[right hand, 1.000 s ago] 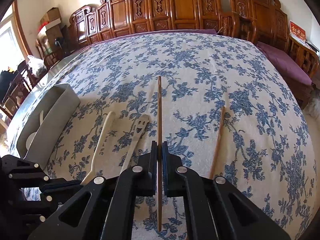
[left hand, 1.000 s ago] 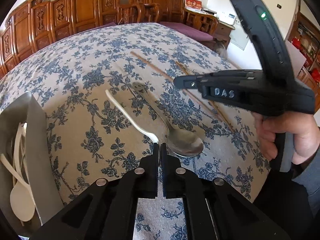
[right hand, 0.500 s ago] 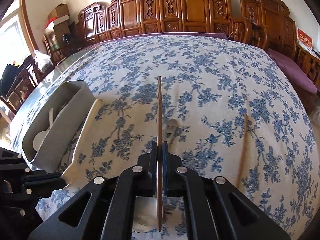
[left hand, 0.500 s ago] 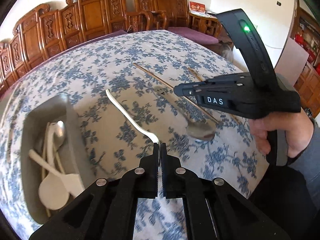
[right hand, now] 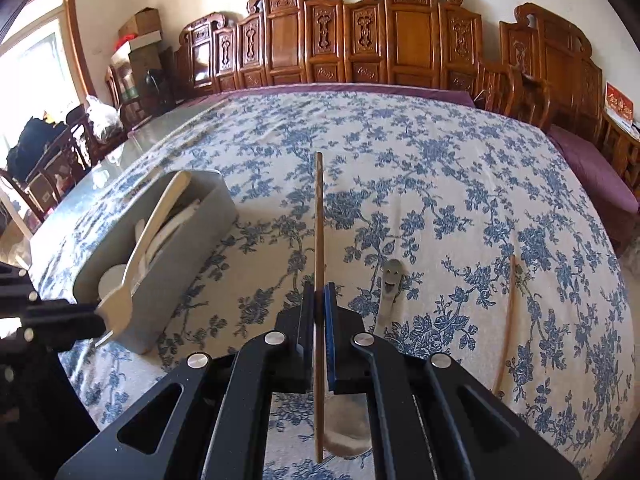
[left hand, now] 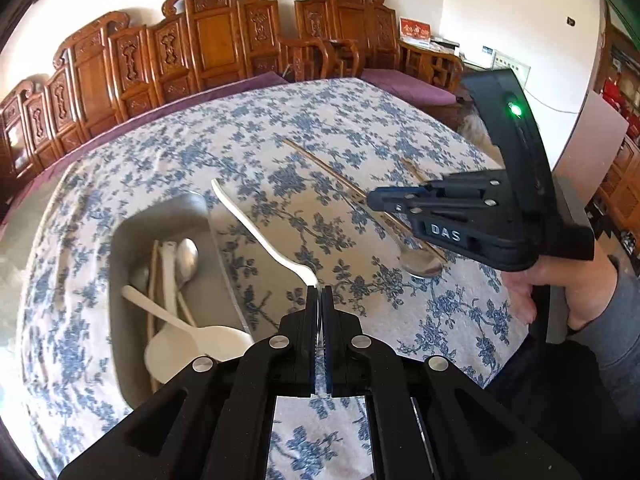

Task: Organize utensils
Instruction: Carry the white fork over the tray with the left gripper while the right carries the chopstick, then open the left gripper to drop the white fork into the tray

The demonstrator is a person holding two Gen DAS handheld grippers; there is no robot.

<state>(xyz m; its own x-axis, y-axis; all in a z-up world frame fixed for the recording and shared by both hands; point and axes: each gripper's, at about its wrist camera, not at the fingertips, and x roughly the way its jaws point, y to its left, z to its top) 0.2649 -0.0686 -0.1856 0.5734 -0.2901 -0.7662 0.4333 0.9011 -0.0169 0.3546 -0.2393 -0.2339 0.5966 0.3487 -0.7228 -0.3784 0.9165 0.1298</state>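
Observation:
My left gripper [left hand: 320, 294] is shut on a white utensil [left hand: 256, 228], held in the air with its handle pointing away, beside the grey bin [left hand: 132, 236]; the utensil also shows in the right wrist view [right hand: 154, 232] over the bin [right hand: 188, 248]. The bin holds white spoons [left hand: 188, 340], a metal spoon [left hand: 187, 256] and chopsticks. My right gripper [right hand: 319, 292] is shut on a brown chopstick [right hand: 319, 216], held above the table; it also shows in the left wrist view [left hand: 374, 200]. A metal spoon with a smiley handle [right hand: 390, 280] and a second chopstick [right hand: 506, 316] lie on the cloth.
The table carries a blue floral cloth [right hand: 400, 140]. Carved wooden chairs [right hand: 360, 40] line the far side. A purple cushioned bench [right hand: 592, 160] stands at the right. The table's near edge is just below both grippers.
My left gripper has lifted the white utensil off the cloth and carried it left, up to the bin. My right gripper has risen a little with the chopstick.

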